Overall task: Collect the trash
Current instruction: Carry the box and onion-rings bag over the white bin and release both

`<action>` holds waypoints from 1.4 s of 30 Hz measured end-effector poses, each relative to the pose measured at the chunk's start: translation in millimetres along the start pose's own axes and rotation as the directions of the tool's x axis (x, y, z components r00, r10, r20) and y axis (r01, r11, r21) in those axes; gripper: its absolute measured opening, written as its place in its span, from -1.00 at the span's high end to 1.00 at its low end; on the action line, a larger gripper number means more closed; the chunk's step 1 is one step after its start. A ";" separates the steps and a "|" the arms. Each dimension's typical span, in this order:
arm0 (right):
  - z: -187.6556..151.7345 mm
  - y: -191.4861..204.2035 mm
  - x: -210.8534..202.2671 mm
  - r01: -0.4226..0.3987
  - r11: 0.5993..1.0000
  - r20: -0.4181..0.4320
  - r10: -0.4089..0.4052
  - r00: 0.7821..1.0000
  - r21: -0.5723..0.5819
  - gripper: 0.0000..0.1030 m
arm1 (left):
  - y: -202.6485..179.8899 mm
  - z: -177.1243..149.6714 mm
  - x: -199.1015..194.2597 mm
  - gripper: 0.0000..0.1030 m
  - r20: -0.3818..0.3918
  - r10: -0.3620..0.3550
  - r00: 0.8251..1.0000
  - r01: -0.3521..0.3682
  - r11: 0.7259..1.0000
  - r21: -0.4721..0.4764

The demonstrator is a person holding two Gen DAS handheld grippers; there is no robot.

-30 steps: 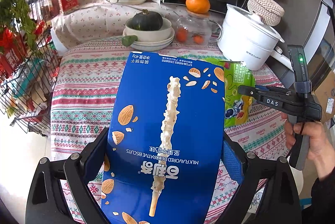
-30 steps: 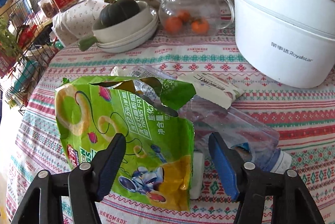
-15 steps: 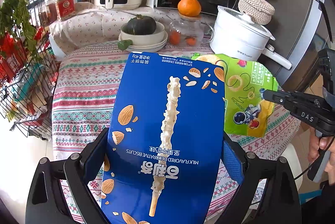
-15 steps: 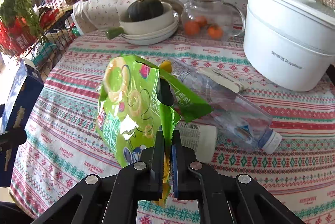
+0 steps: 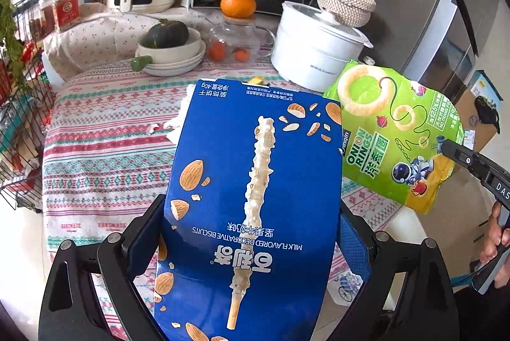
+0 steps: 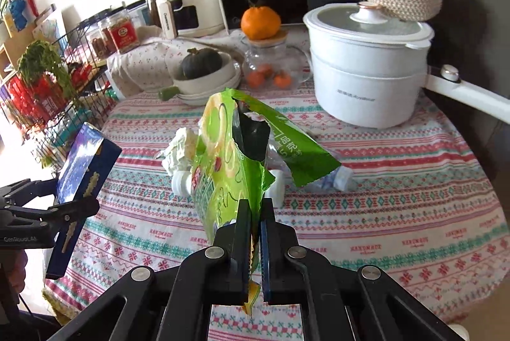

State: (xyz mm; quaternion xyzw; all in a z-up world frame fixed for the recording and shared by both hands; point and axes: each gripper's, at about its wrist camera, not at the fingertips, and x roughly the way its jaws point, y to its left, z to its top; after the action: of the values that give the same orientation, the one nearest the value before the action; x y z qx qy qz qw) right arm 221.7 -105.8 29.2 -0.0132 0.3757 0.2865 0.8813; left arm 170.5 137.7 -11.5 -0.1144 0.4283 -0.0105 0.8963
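My left gripper (image 5: 251, 220) is shut on a blue biscuit box (image 5: 251, 181) and holds it upright above the table's near edge; the box also shows in the right wrist view (image 6: 81, 178). My right gripper (image 6: 254, 210) is shut on the bottom edge of a torn green onion-rings bag (image 6: 229, 162), lifted off the table; the bag shows at the right in the left wrist view (image 5: 395, 134). On the patterned tablecloth (image 6: 382, 197) lie a crumpled white tissue (image 6: 178, 149), a clear plastic bottle (image 6: 331, 175) and a small white bottle (image 6: 180, 183), partly hidden by the bag.
At the back stand a white electric pot (image 6: 366, 67), a glass teapot with an orange on it (image 6: 267, 54), bowls holding a dark squash (image 6: 204, 70), an air fryer (image 6: 185, 0) and a microwave. A wire rack (image 6: 63, 79) stands at the left.
My right gripper closed on the green bag and lifted it up and back from the table. The left gripper kept hold of the blue box and drew back a little.
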 end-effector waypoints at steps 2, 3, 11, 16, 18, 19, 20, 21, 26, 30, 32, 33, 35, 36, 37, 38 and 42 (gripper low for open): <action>-6.8 -9.2 -15.3 0.027 0.999 0.019 -0.027 0.999 0.020 0.94 | -15.2 -4.8 2.8 -0.87 -0.011 -0.030 0.999 0.030 0.999 0.013; -11.2 -14.1 -23.3 0.042 0.999 0.029 -0.043 0.999 0.027 0.94 | -23.8 -7.7 4.5 -0.87 -0.015 -0.041 0.999 0.042 0.999 0.024; -57.6 -68.6 -87.0 0.176 0.978 0.047 -0.182 0.982 0.116 0.94 | -96.9 -32.7 23.8 -0.87 -0.071 -0.102 0.992 0.112 0.983 0.143; -89.3 -108.3 -122.3 0.246 0.948 0.032 -0.258 0.966 0.204 0.94 | -144.0 -51.0 36.7 -0.87 -0.113 -0.130 0.985 0.154 0.959 0.238; -102.0 -121.0 -132.3 0.281 0.932 0.012 -0.291 0.957 0.227 0.94 | -163.1 -59.8 41.5 -0.87 -0.128 -0.137 0.982 0.169 0.943 0.286; -108.0 -126.9 -136.8 0.303 0.924 -0.003 -0.311 0.950 0.235 0.94 | -172.1 -64.8 44.0 -0.87 -0.135 -0.139 0.981 0.175 0.935 0.308; -114.4 -131.7 -140.0 0.334 0.912 -0.024 -0.338 0.941 0.238 0.94 | -180.6 -70.3 46.6 -0.87 -0.143 -0.143 0.979 0.183 0.927 0.329; -120.8 -136.9 -142.5 0.360 0.901 -0.046 -0.360 0.932 0.241 0.94 | -188.8 -75.7 49.5 -0.87 -0.154 -0.146 0.977 0.192 0.918 0.348; -150.1 -158.7 -139.6 0.422 0.864 -0.189 -0.382 0.904 0.275 0.94 | -223.6 -100.7 65.5 -0.87 -0.200 -0.159 0.967 0.231 0.876 0.424; -164.6 -166.1 -130.6 0.441 0.861 -0.266 -0.376 0.888 0.255 0.94 | -244.0 -116.4 79.1 -0.87 -0.232 -0.154 0.960 0.249 0.847 0.469; -170.2 -168.0 -121.7 0.453 0.860 -0.314 -0.373 0.873 0.235 0.94 | -251.1 -123.3 85.2 -0.87 -0.247 -0.147 0.958 0.254 0.835 0.487; -174.6 -168.8 -116.6 0.460 0.859 -0.343 -0.371 0.863 0.226 0.93 | -254.4 -126.1 87.9 -0.87 -0.254 -0.144 0.957 0.256 0.830 0.496; -181.7 -173.3 -107.6 0.469 0.856 -0.397 -0.361 0.844 0.217 0.93 | -259.7 -131.0 91.7 -0.87 -0.263 -0.139 0.955 0.260 0.820 0.510; -184.8 -175.2 -102.6 0.472 0.855 -0.423 -0.354 0.834 0.214 0.93 | -262.1 -132.7 93.6 -0.87 -0.266 -0.137 0.954 0.261 0.816 0.516; -188.1 -177.2 -98.7 0.475 0.854 -0.445 -0.349 0.825 0.212 0.92 | -263.4 -133.6 94.8 -0.87 -0.269 -0.136 0.953 0.263 0.812 0.521; -191.1 -179.3 -95.7 0.479 0.853 -0.463 -0.344 0.817 0.210 0.92 | -265.3 -134.6 96.5 -0.87 -0.272 -0.134 0.953 0.264 0.810 0.524; -200.6 -186.4 -89.4 0.484 0.848 -0.508 -0.326 0.798 0.215 0.87 | -272.7 -135.6 107.4 -0.87 -0.287 -0.129 0.949 0.270 0.801 0.534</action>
State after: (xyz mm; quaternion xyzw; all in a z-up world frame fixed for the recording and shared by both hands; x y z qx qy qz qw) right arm 136.9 -353.6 -90.6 -0.0110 0.6013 0.0093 0.7989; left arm 155.7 -167.0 -117.7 0.1145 0.4948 -0.2458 0.8256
